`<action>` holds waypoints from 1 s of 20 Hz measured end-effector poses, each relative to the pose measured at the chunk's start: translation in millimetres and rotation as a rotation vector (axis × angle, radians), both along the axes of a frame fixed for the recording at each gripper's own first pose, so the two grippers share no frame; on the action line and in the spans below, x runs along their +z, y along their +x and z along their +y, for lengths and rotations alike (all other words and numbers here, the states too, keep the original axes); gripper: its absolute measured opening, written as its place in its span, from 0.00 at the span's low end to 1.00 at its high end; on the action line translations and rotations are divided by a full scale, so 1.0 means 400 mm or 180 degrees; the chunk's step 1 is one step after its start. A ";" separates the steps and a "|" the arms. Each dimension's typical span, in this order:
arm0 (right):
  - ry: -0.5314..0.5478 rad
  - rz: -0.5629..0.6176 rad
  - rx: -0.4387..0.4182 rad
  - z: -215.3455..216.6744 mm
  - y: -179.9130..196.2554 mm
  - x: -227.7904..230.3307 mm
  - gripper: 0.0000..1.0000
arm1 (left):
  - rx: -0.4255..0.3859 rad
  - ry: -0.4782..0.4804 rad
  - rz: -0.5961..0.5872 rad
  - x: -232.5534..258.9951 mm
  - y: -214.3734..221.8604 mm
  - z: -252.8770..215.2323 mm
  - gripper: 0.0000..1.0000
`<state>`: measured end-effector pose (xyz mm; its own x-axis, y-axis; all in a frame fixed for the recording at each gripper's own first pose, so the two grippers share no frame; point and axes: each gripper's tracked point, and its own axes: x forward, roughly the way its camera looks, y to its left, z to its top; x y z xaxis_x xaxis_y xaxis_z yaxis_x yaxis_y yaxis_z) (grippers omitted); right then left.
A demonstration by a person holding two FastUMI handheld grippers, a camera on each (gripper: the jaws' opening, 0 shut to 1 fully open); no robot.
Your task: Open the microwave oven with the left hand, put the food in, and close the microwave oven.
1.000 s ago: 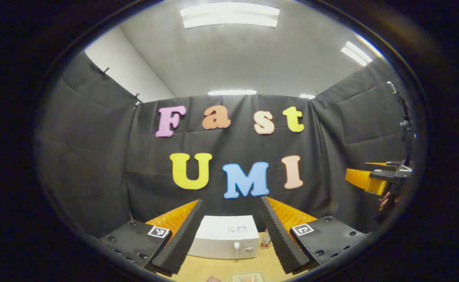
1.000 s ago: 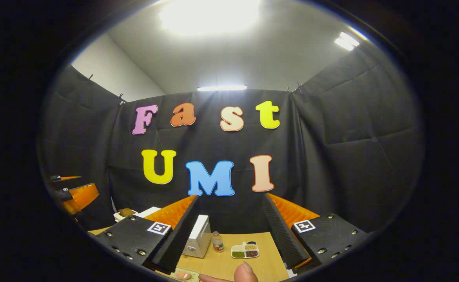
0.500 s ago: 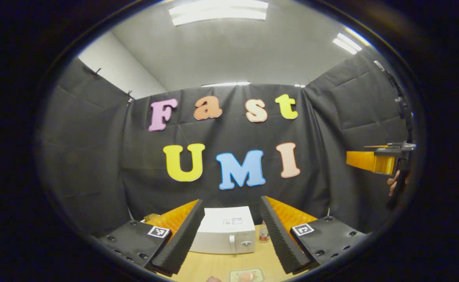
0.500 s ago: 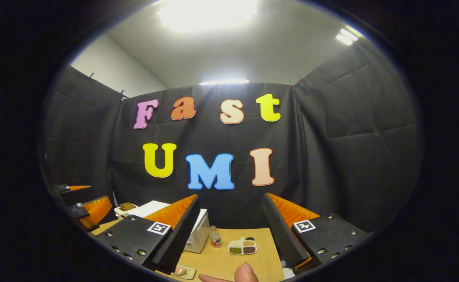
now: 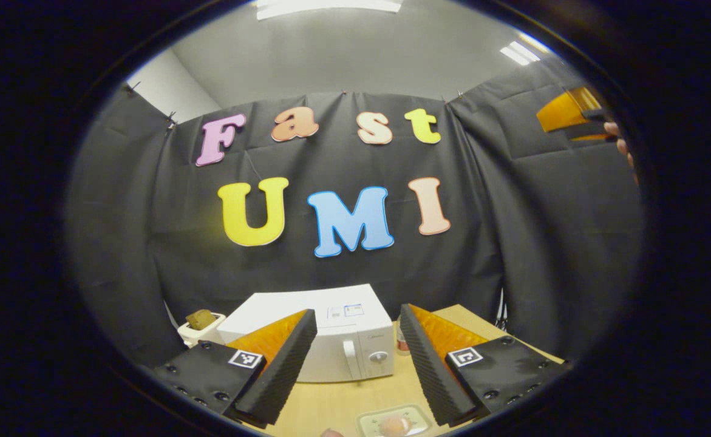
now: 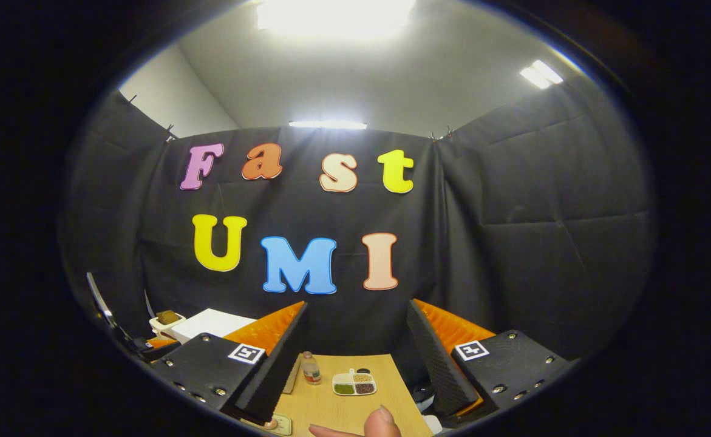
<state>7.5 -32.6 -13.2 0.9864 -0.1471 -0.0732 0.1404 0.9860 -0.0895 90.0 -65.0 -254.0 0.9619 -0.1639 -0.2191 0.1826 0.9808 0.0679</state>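
In the left gripper view, the left tool (image 5: 355,364) hangs released, fingers spread with nothing between them. The white microwave (image 5: 337,331) stands shut on the far tabletop (image 5: 331,403), straight ahead, its handle (image 5: 349,359) framed between the fingers. The food plate (image 5: 391,423) lies near, below the tool. In the right gripper view, the right tool (image 6: 355,364) is likewise released, empty.

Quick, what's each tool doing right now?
Left tool: open, holding nothing, facing the microwave.
Right tool: open, holding nothing, above the table.
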 end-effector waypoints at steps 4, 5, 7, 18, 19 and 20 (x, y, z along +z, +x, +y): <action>-0.0194 0.0015 -0.0238 -0.002 0.000 0.018 0.98 | -0.0062 -0.0151 0.0114 -0.184 0.073 -0.001 0.95; -0.0263 0.0033 -0.0300 -0.003 0.002 0.017 0.98 | -0.0016 -0.0218 0.0130 -0.223 0.093 0.007 0.96; -0.0385 0.0073 -0.0433 -0.003 0.002 0.020 0.98 | 0.0125 -0.0363 0.0226 -0.315 0.135 0.019 0.96; -0.0707 0.0420 -0.0717 -0.034 -0.009 -0.023 0.98 | 0.0255 -0.0214 0.0608 -0.686 0.305 -0.006 0.95; -0.0724 0.0436 -0.0733 -0.040 -0.009 -0.027 0.98 | 0.0255 -0.0190 0.0667 -0.712 0.313 -0.006 0.95; -0.0739 0.0454 -0.0737 -0.042 -0.008 -0.031 0.98 | 0.0253 -0.0174 0.0700 -0.729 0.323 -0.004 0.96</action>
<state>4.5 -49.5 -25.6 0.9073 -0.3943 -0.1461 0.3276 0.8806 -0.3422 219.0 -66.8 -545.6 0.9023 -0.1070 -0.4176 0.1093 0.9938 -0.0185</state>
